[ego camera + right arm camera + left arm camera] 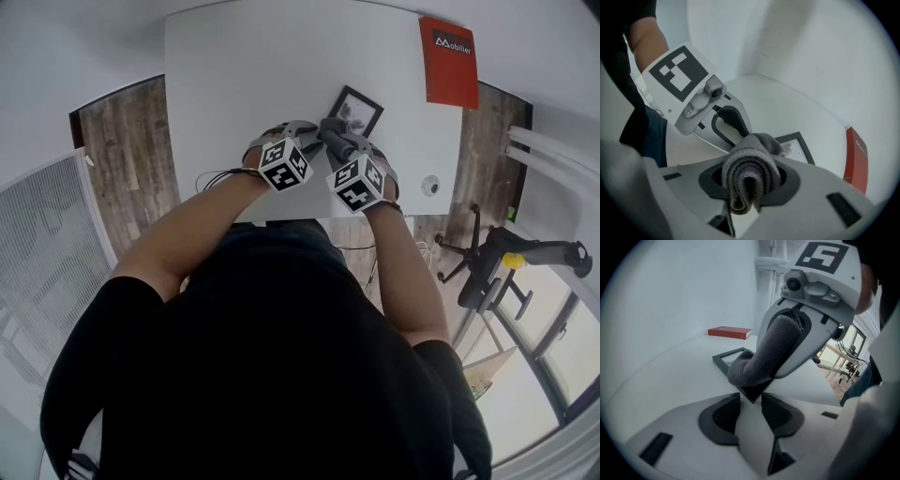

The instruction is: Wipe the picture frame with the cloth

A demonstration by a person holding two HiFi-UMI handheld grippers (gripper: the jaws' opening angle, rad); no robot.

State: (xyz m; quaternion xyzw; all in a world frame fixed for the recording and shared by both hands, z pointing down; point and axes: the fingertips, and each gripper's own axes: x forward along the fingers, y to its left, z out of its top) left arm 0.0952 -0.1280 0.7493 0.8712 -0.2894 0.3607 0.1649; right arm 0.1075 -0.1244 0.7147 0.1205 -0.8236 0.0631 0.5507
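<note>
Your right gripper (750,182) clamps the soft rolled cloth (752,157). Your left gripper (751,405) pinches the near corner of the picture frame (752,391), which is likely light, stiff and fragile.

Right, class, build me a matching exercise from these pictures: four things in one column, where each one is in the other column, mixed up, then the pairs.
Things:
1. cloth
2. picture frame
3. red book
4. office chair

Places:
A. on the floor beside the table
B. one corner between the jaws of the left gripper
C. rolled up, clamped in the right gripper
D. flat at the table's far corner

Pairs: 1-C, 2-B, 3-D, 4-A
</note>
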